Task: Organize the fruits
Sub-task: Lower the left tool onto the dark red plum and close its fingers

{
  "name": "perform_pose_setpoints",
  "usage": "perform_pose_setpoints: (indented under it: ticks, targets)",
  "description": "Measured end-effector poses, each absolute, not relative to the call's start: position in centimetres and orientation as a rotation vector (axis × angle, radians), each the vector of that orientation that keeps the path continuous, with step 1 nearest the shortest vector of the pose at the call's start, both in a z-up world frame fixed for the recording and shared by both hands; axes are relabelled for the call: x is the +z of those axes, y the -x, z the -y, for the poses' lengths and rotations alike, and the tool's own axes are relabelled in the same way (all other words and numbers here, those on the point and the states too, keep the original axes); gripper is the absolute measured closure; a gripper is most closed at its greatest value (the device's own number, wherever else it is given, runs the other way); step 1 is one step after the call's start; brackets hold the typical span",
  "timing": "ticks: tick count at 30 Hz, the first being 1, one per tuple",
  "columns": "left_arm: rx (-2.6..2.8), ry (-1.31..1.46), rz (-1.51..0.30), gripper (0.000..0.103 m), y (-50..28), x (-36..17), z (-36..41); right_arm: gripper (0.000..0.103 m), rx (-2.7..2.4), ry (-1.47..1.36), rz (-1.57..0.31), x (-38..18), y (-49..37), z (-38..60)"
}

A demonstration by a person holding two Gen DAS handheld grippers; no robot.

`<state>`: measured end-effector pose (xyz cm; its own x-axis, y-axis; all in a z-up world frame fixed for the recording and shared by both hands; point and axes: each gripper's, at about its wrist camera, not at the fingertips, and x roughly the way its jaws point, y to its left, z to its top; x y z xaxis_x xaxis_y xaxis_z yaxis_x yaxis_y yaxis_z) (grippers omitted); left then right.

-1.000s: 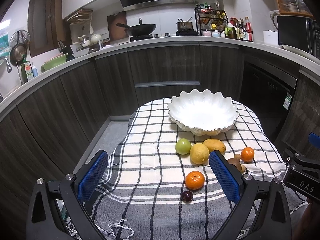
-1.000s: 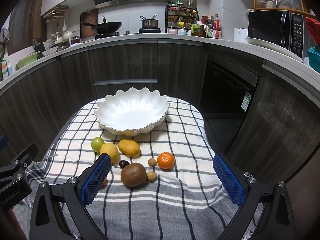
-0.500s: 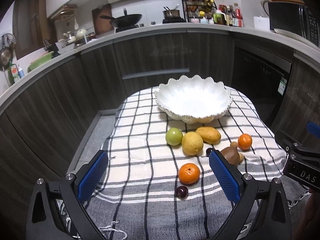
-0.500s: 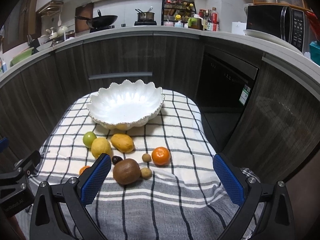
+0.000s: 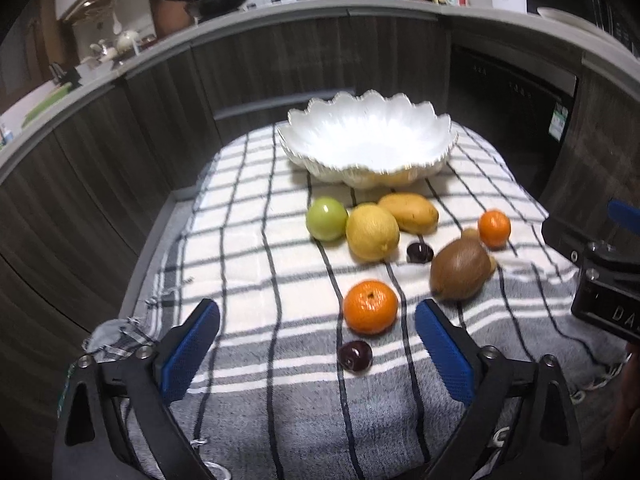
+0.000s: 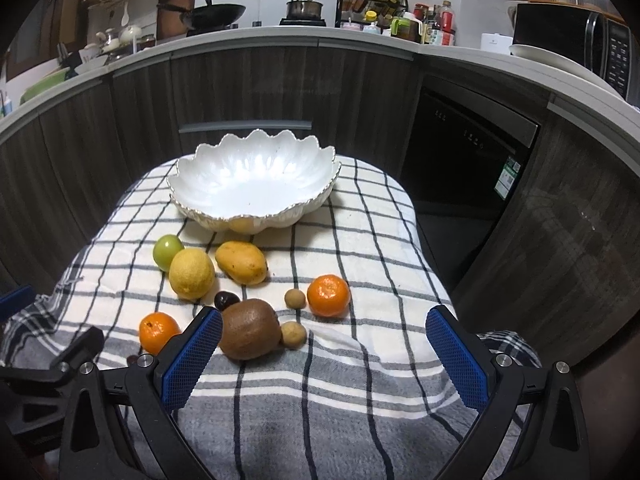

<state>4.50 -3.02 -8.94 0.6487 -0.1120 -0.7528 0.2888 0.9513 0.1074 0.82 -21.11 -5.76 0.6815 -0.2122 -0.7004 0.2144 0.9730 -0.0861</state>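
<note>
A white scalloped bowl (image 5: 440,136) (image 6: 192,172) stands empty at the far end of a checked cloth. In front of it lie a green apple (image 5: 326,218), a lemon (image 5: 372,232), a mango (image 5: 409,213), a kiwi (image 5: 460,274) (image 6: 250,334), two oranges (image 5: 370,306) (image 6: 329,295), two dark plums (image 5: 355,355) (image 6: 226,300) and two small brown fruits (image 6: 294,334). My left gripper (image 5: 318,352) is open, low over the cloth just short of the near orange and plum. My right gripper (image 6: 324,354) is open, with the kiwi beside its left finger.
The checked cloth (image 6: 360,240) covers a small table with drops on all sides. Dark curved kitchen cabinets (image 6: 280,88) ring it, and a dishwasher (image 6: 472,148) stands to the right. The right gripper's body (image 5: 608,280) shows at the right edge of the left wrist view.
Both grippers have moved forward and lower toward the fruit, which now looks larger. Both stay open. No fruit has moved.
</note>
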Motion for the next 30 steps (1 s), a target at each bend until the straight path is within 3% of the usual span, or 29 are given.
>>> perform_pose_setpoints:
  ticks: [2,10,14,20,26,30]
  targets:
    - [-0.235,-0.229,-0.865,0.014,-4.8,-9.9,3.2,0.000,-0.240,0.001,-0.796,-6.2,-1.0,21.1]
    - [-0.242,-0.237,-0.918,0.018,-5.2,-12.5,3.6,0.000,-0.225,-0.024,-0.849,-8.5,-1.6,21.1]
    - [-0.238,-0.239,-0.956,0.034,-5.6,-13.9,4.0,0.000,-0.221,-0.029,-0.869,-9.2,-1.8,21.2]
    - [-0.244,-0.247,-0.987,0.036,-5.9,-15.5,4.7,0.000,-0.216,-0.035,-0.888,-9.8,-2.4,21.2]
    - [-0.270,-0.263,-1.038,0.058,-6.1,-16.9,5.5,0.000,-0.223,-0.039,-0.906,-10.2,-2.7,21.5]
    - [-0.272,-0.260,-1.048,0.060,-6.2,-17.2,5.5,0.000,-0.227,-0.038,-0.915,-10.4,-2.8,21.5]
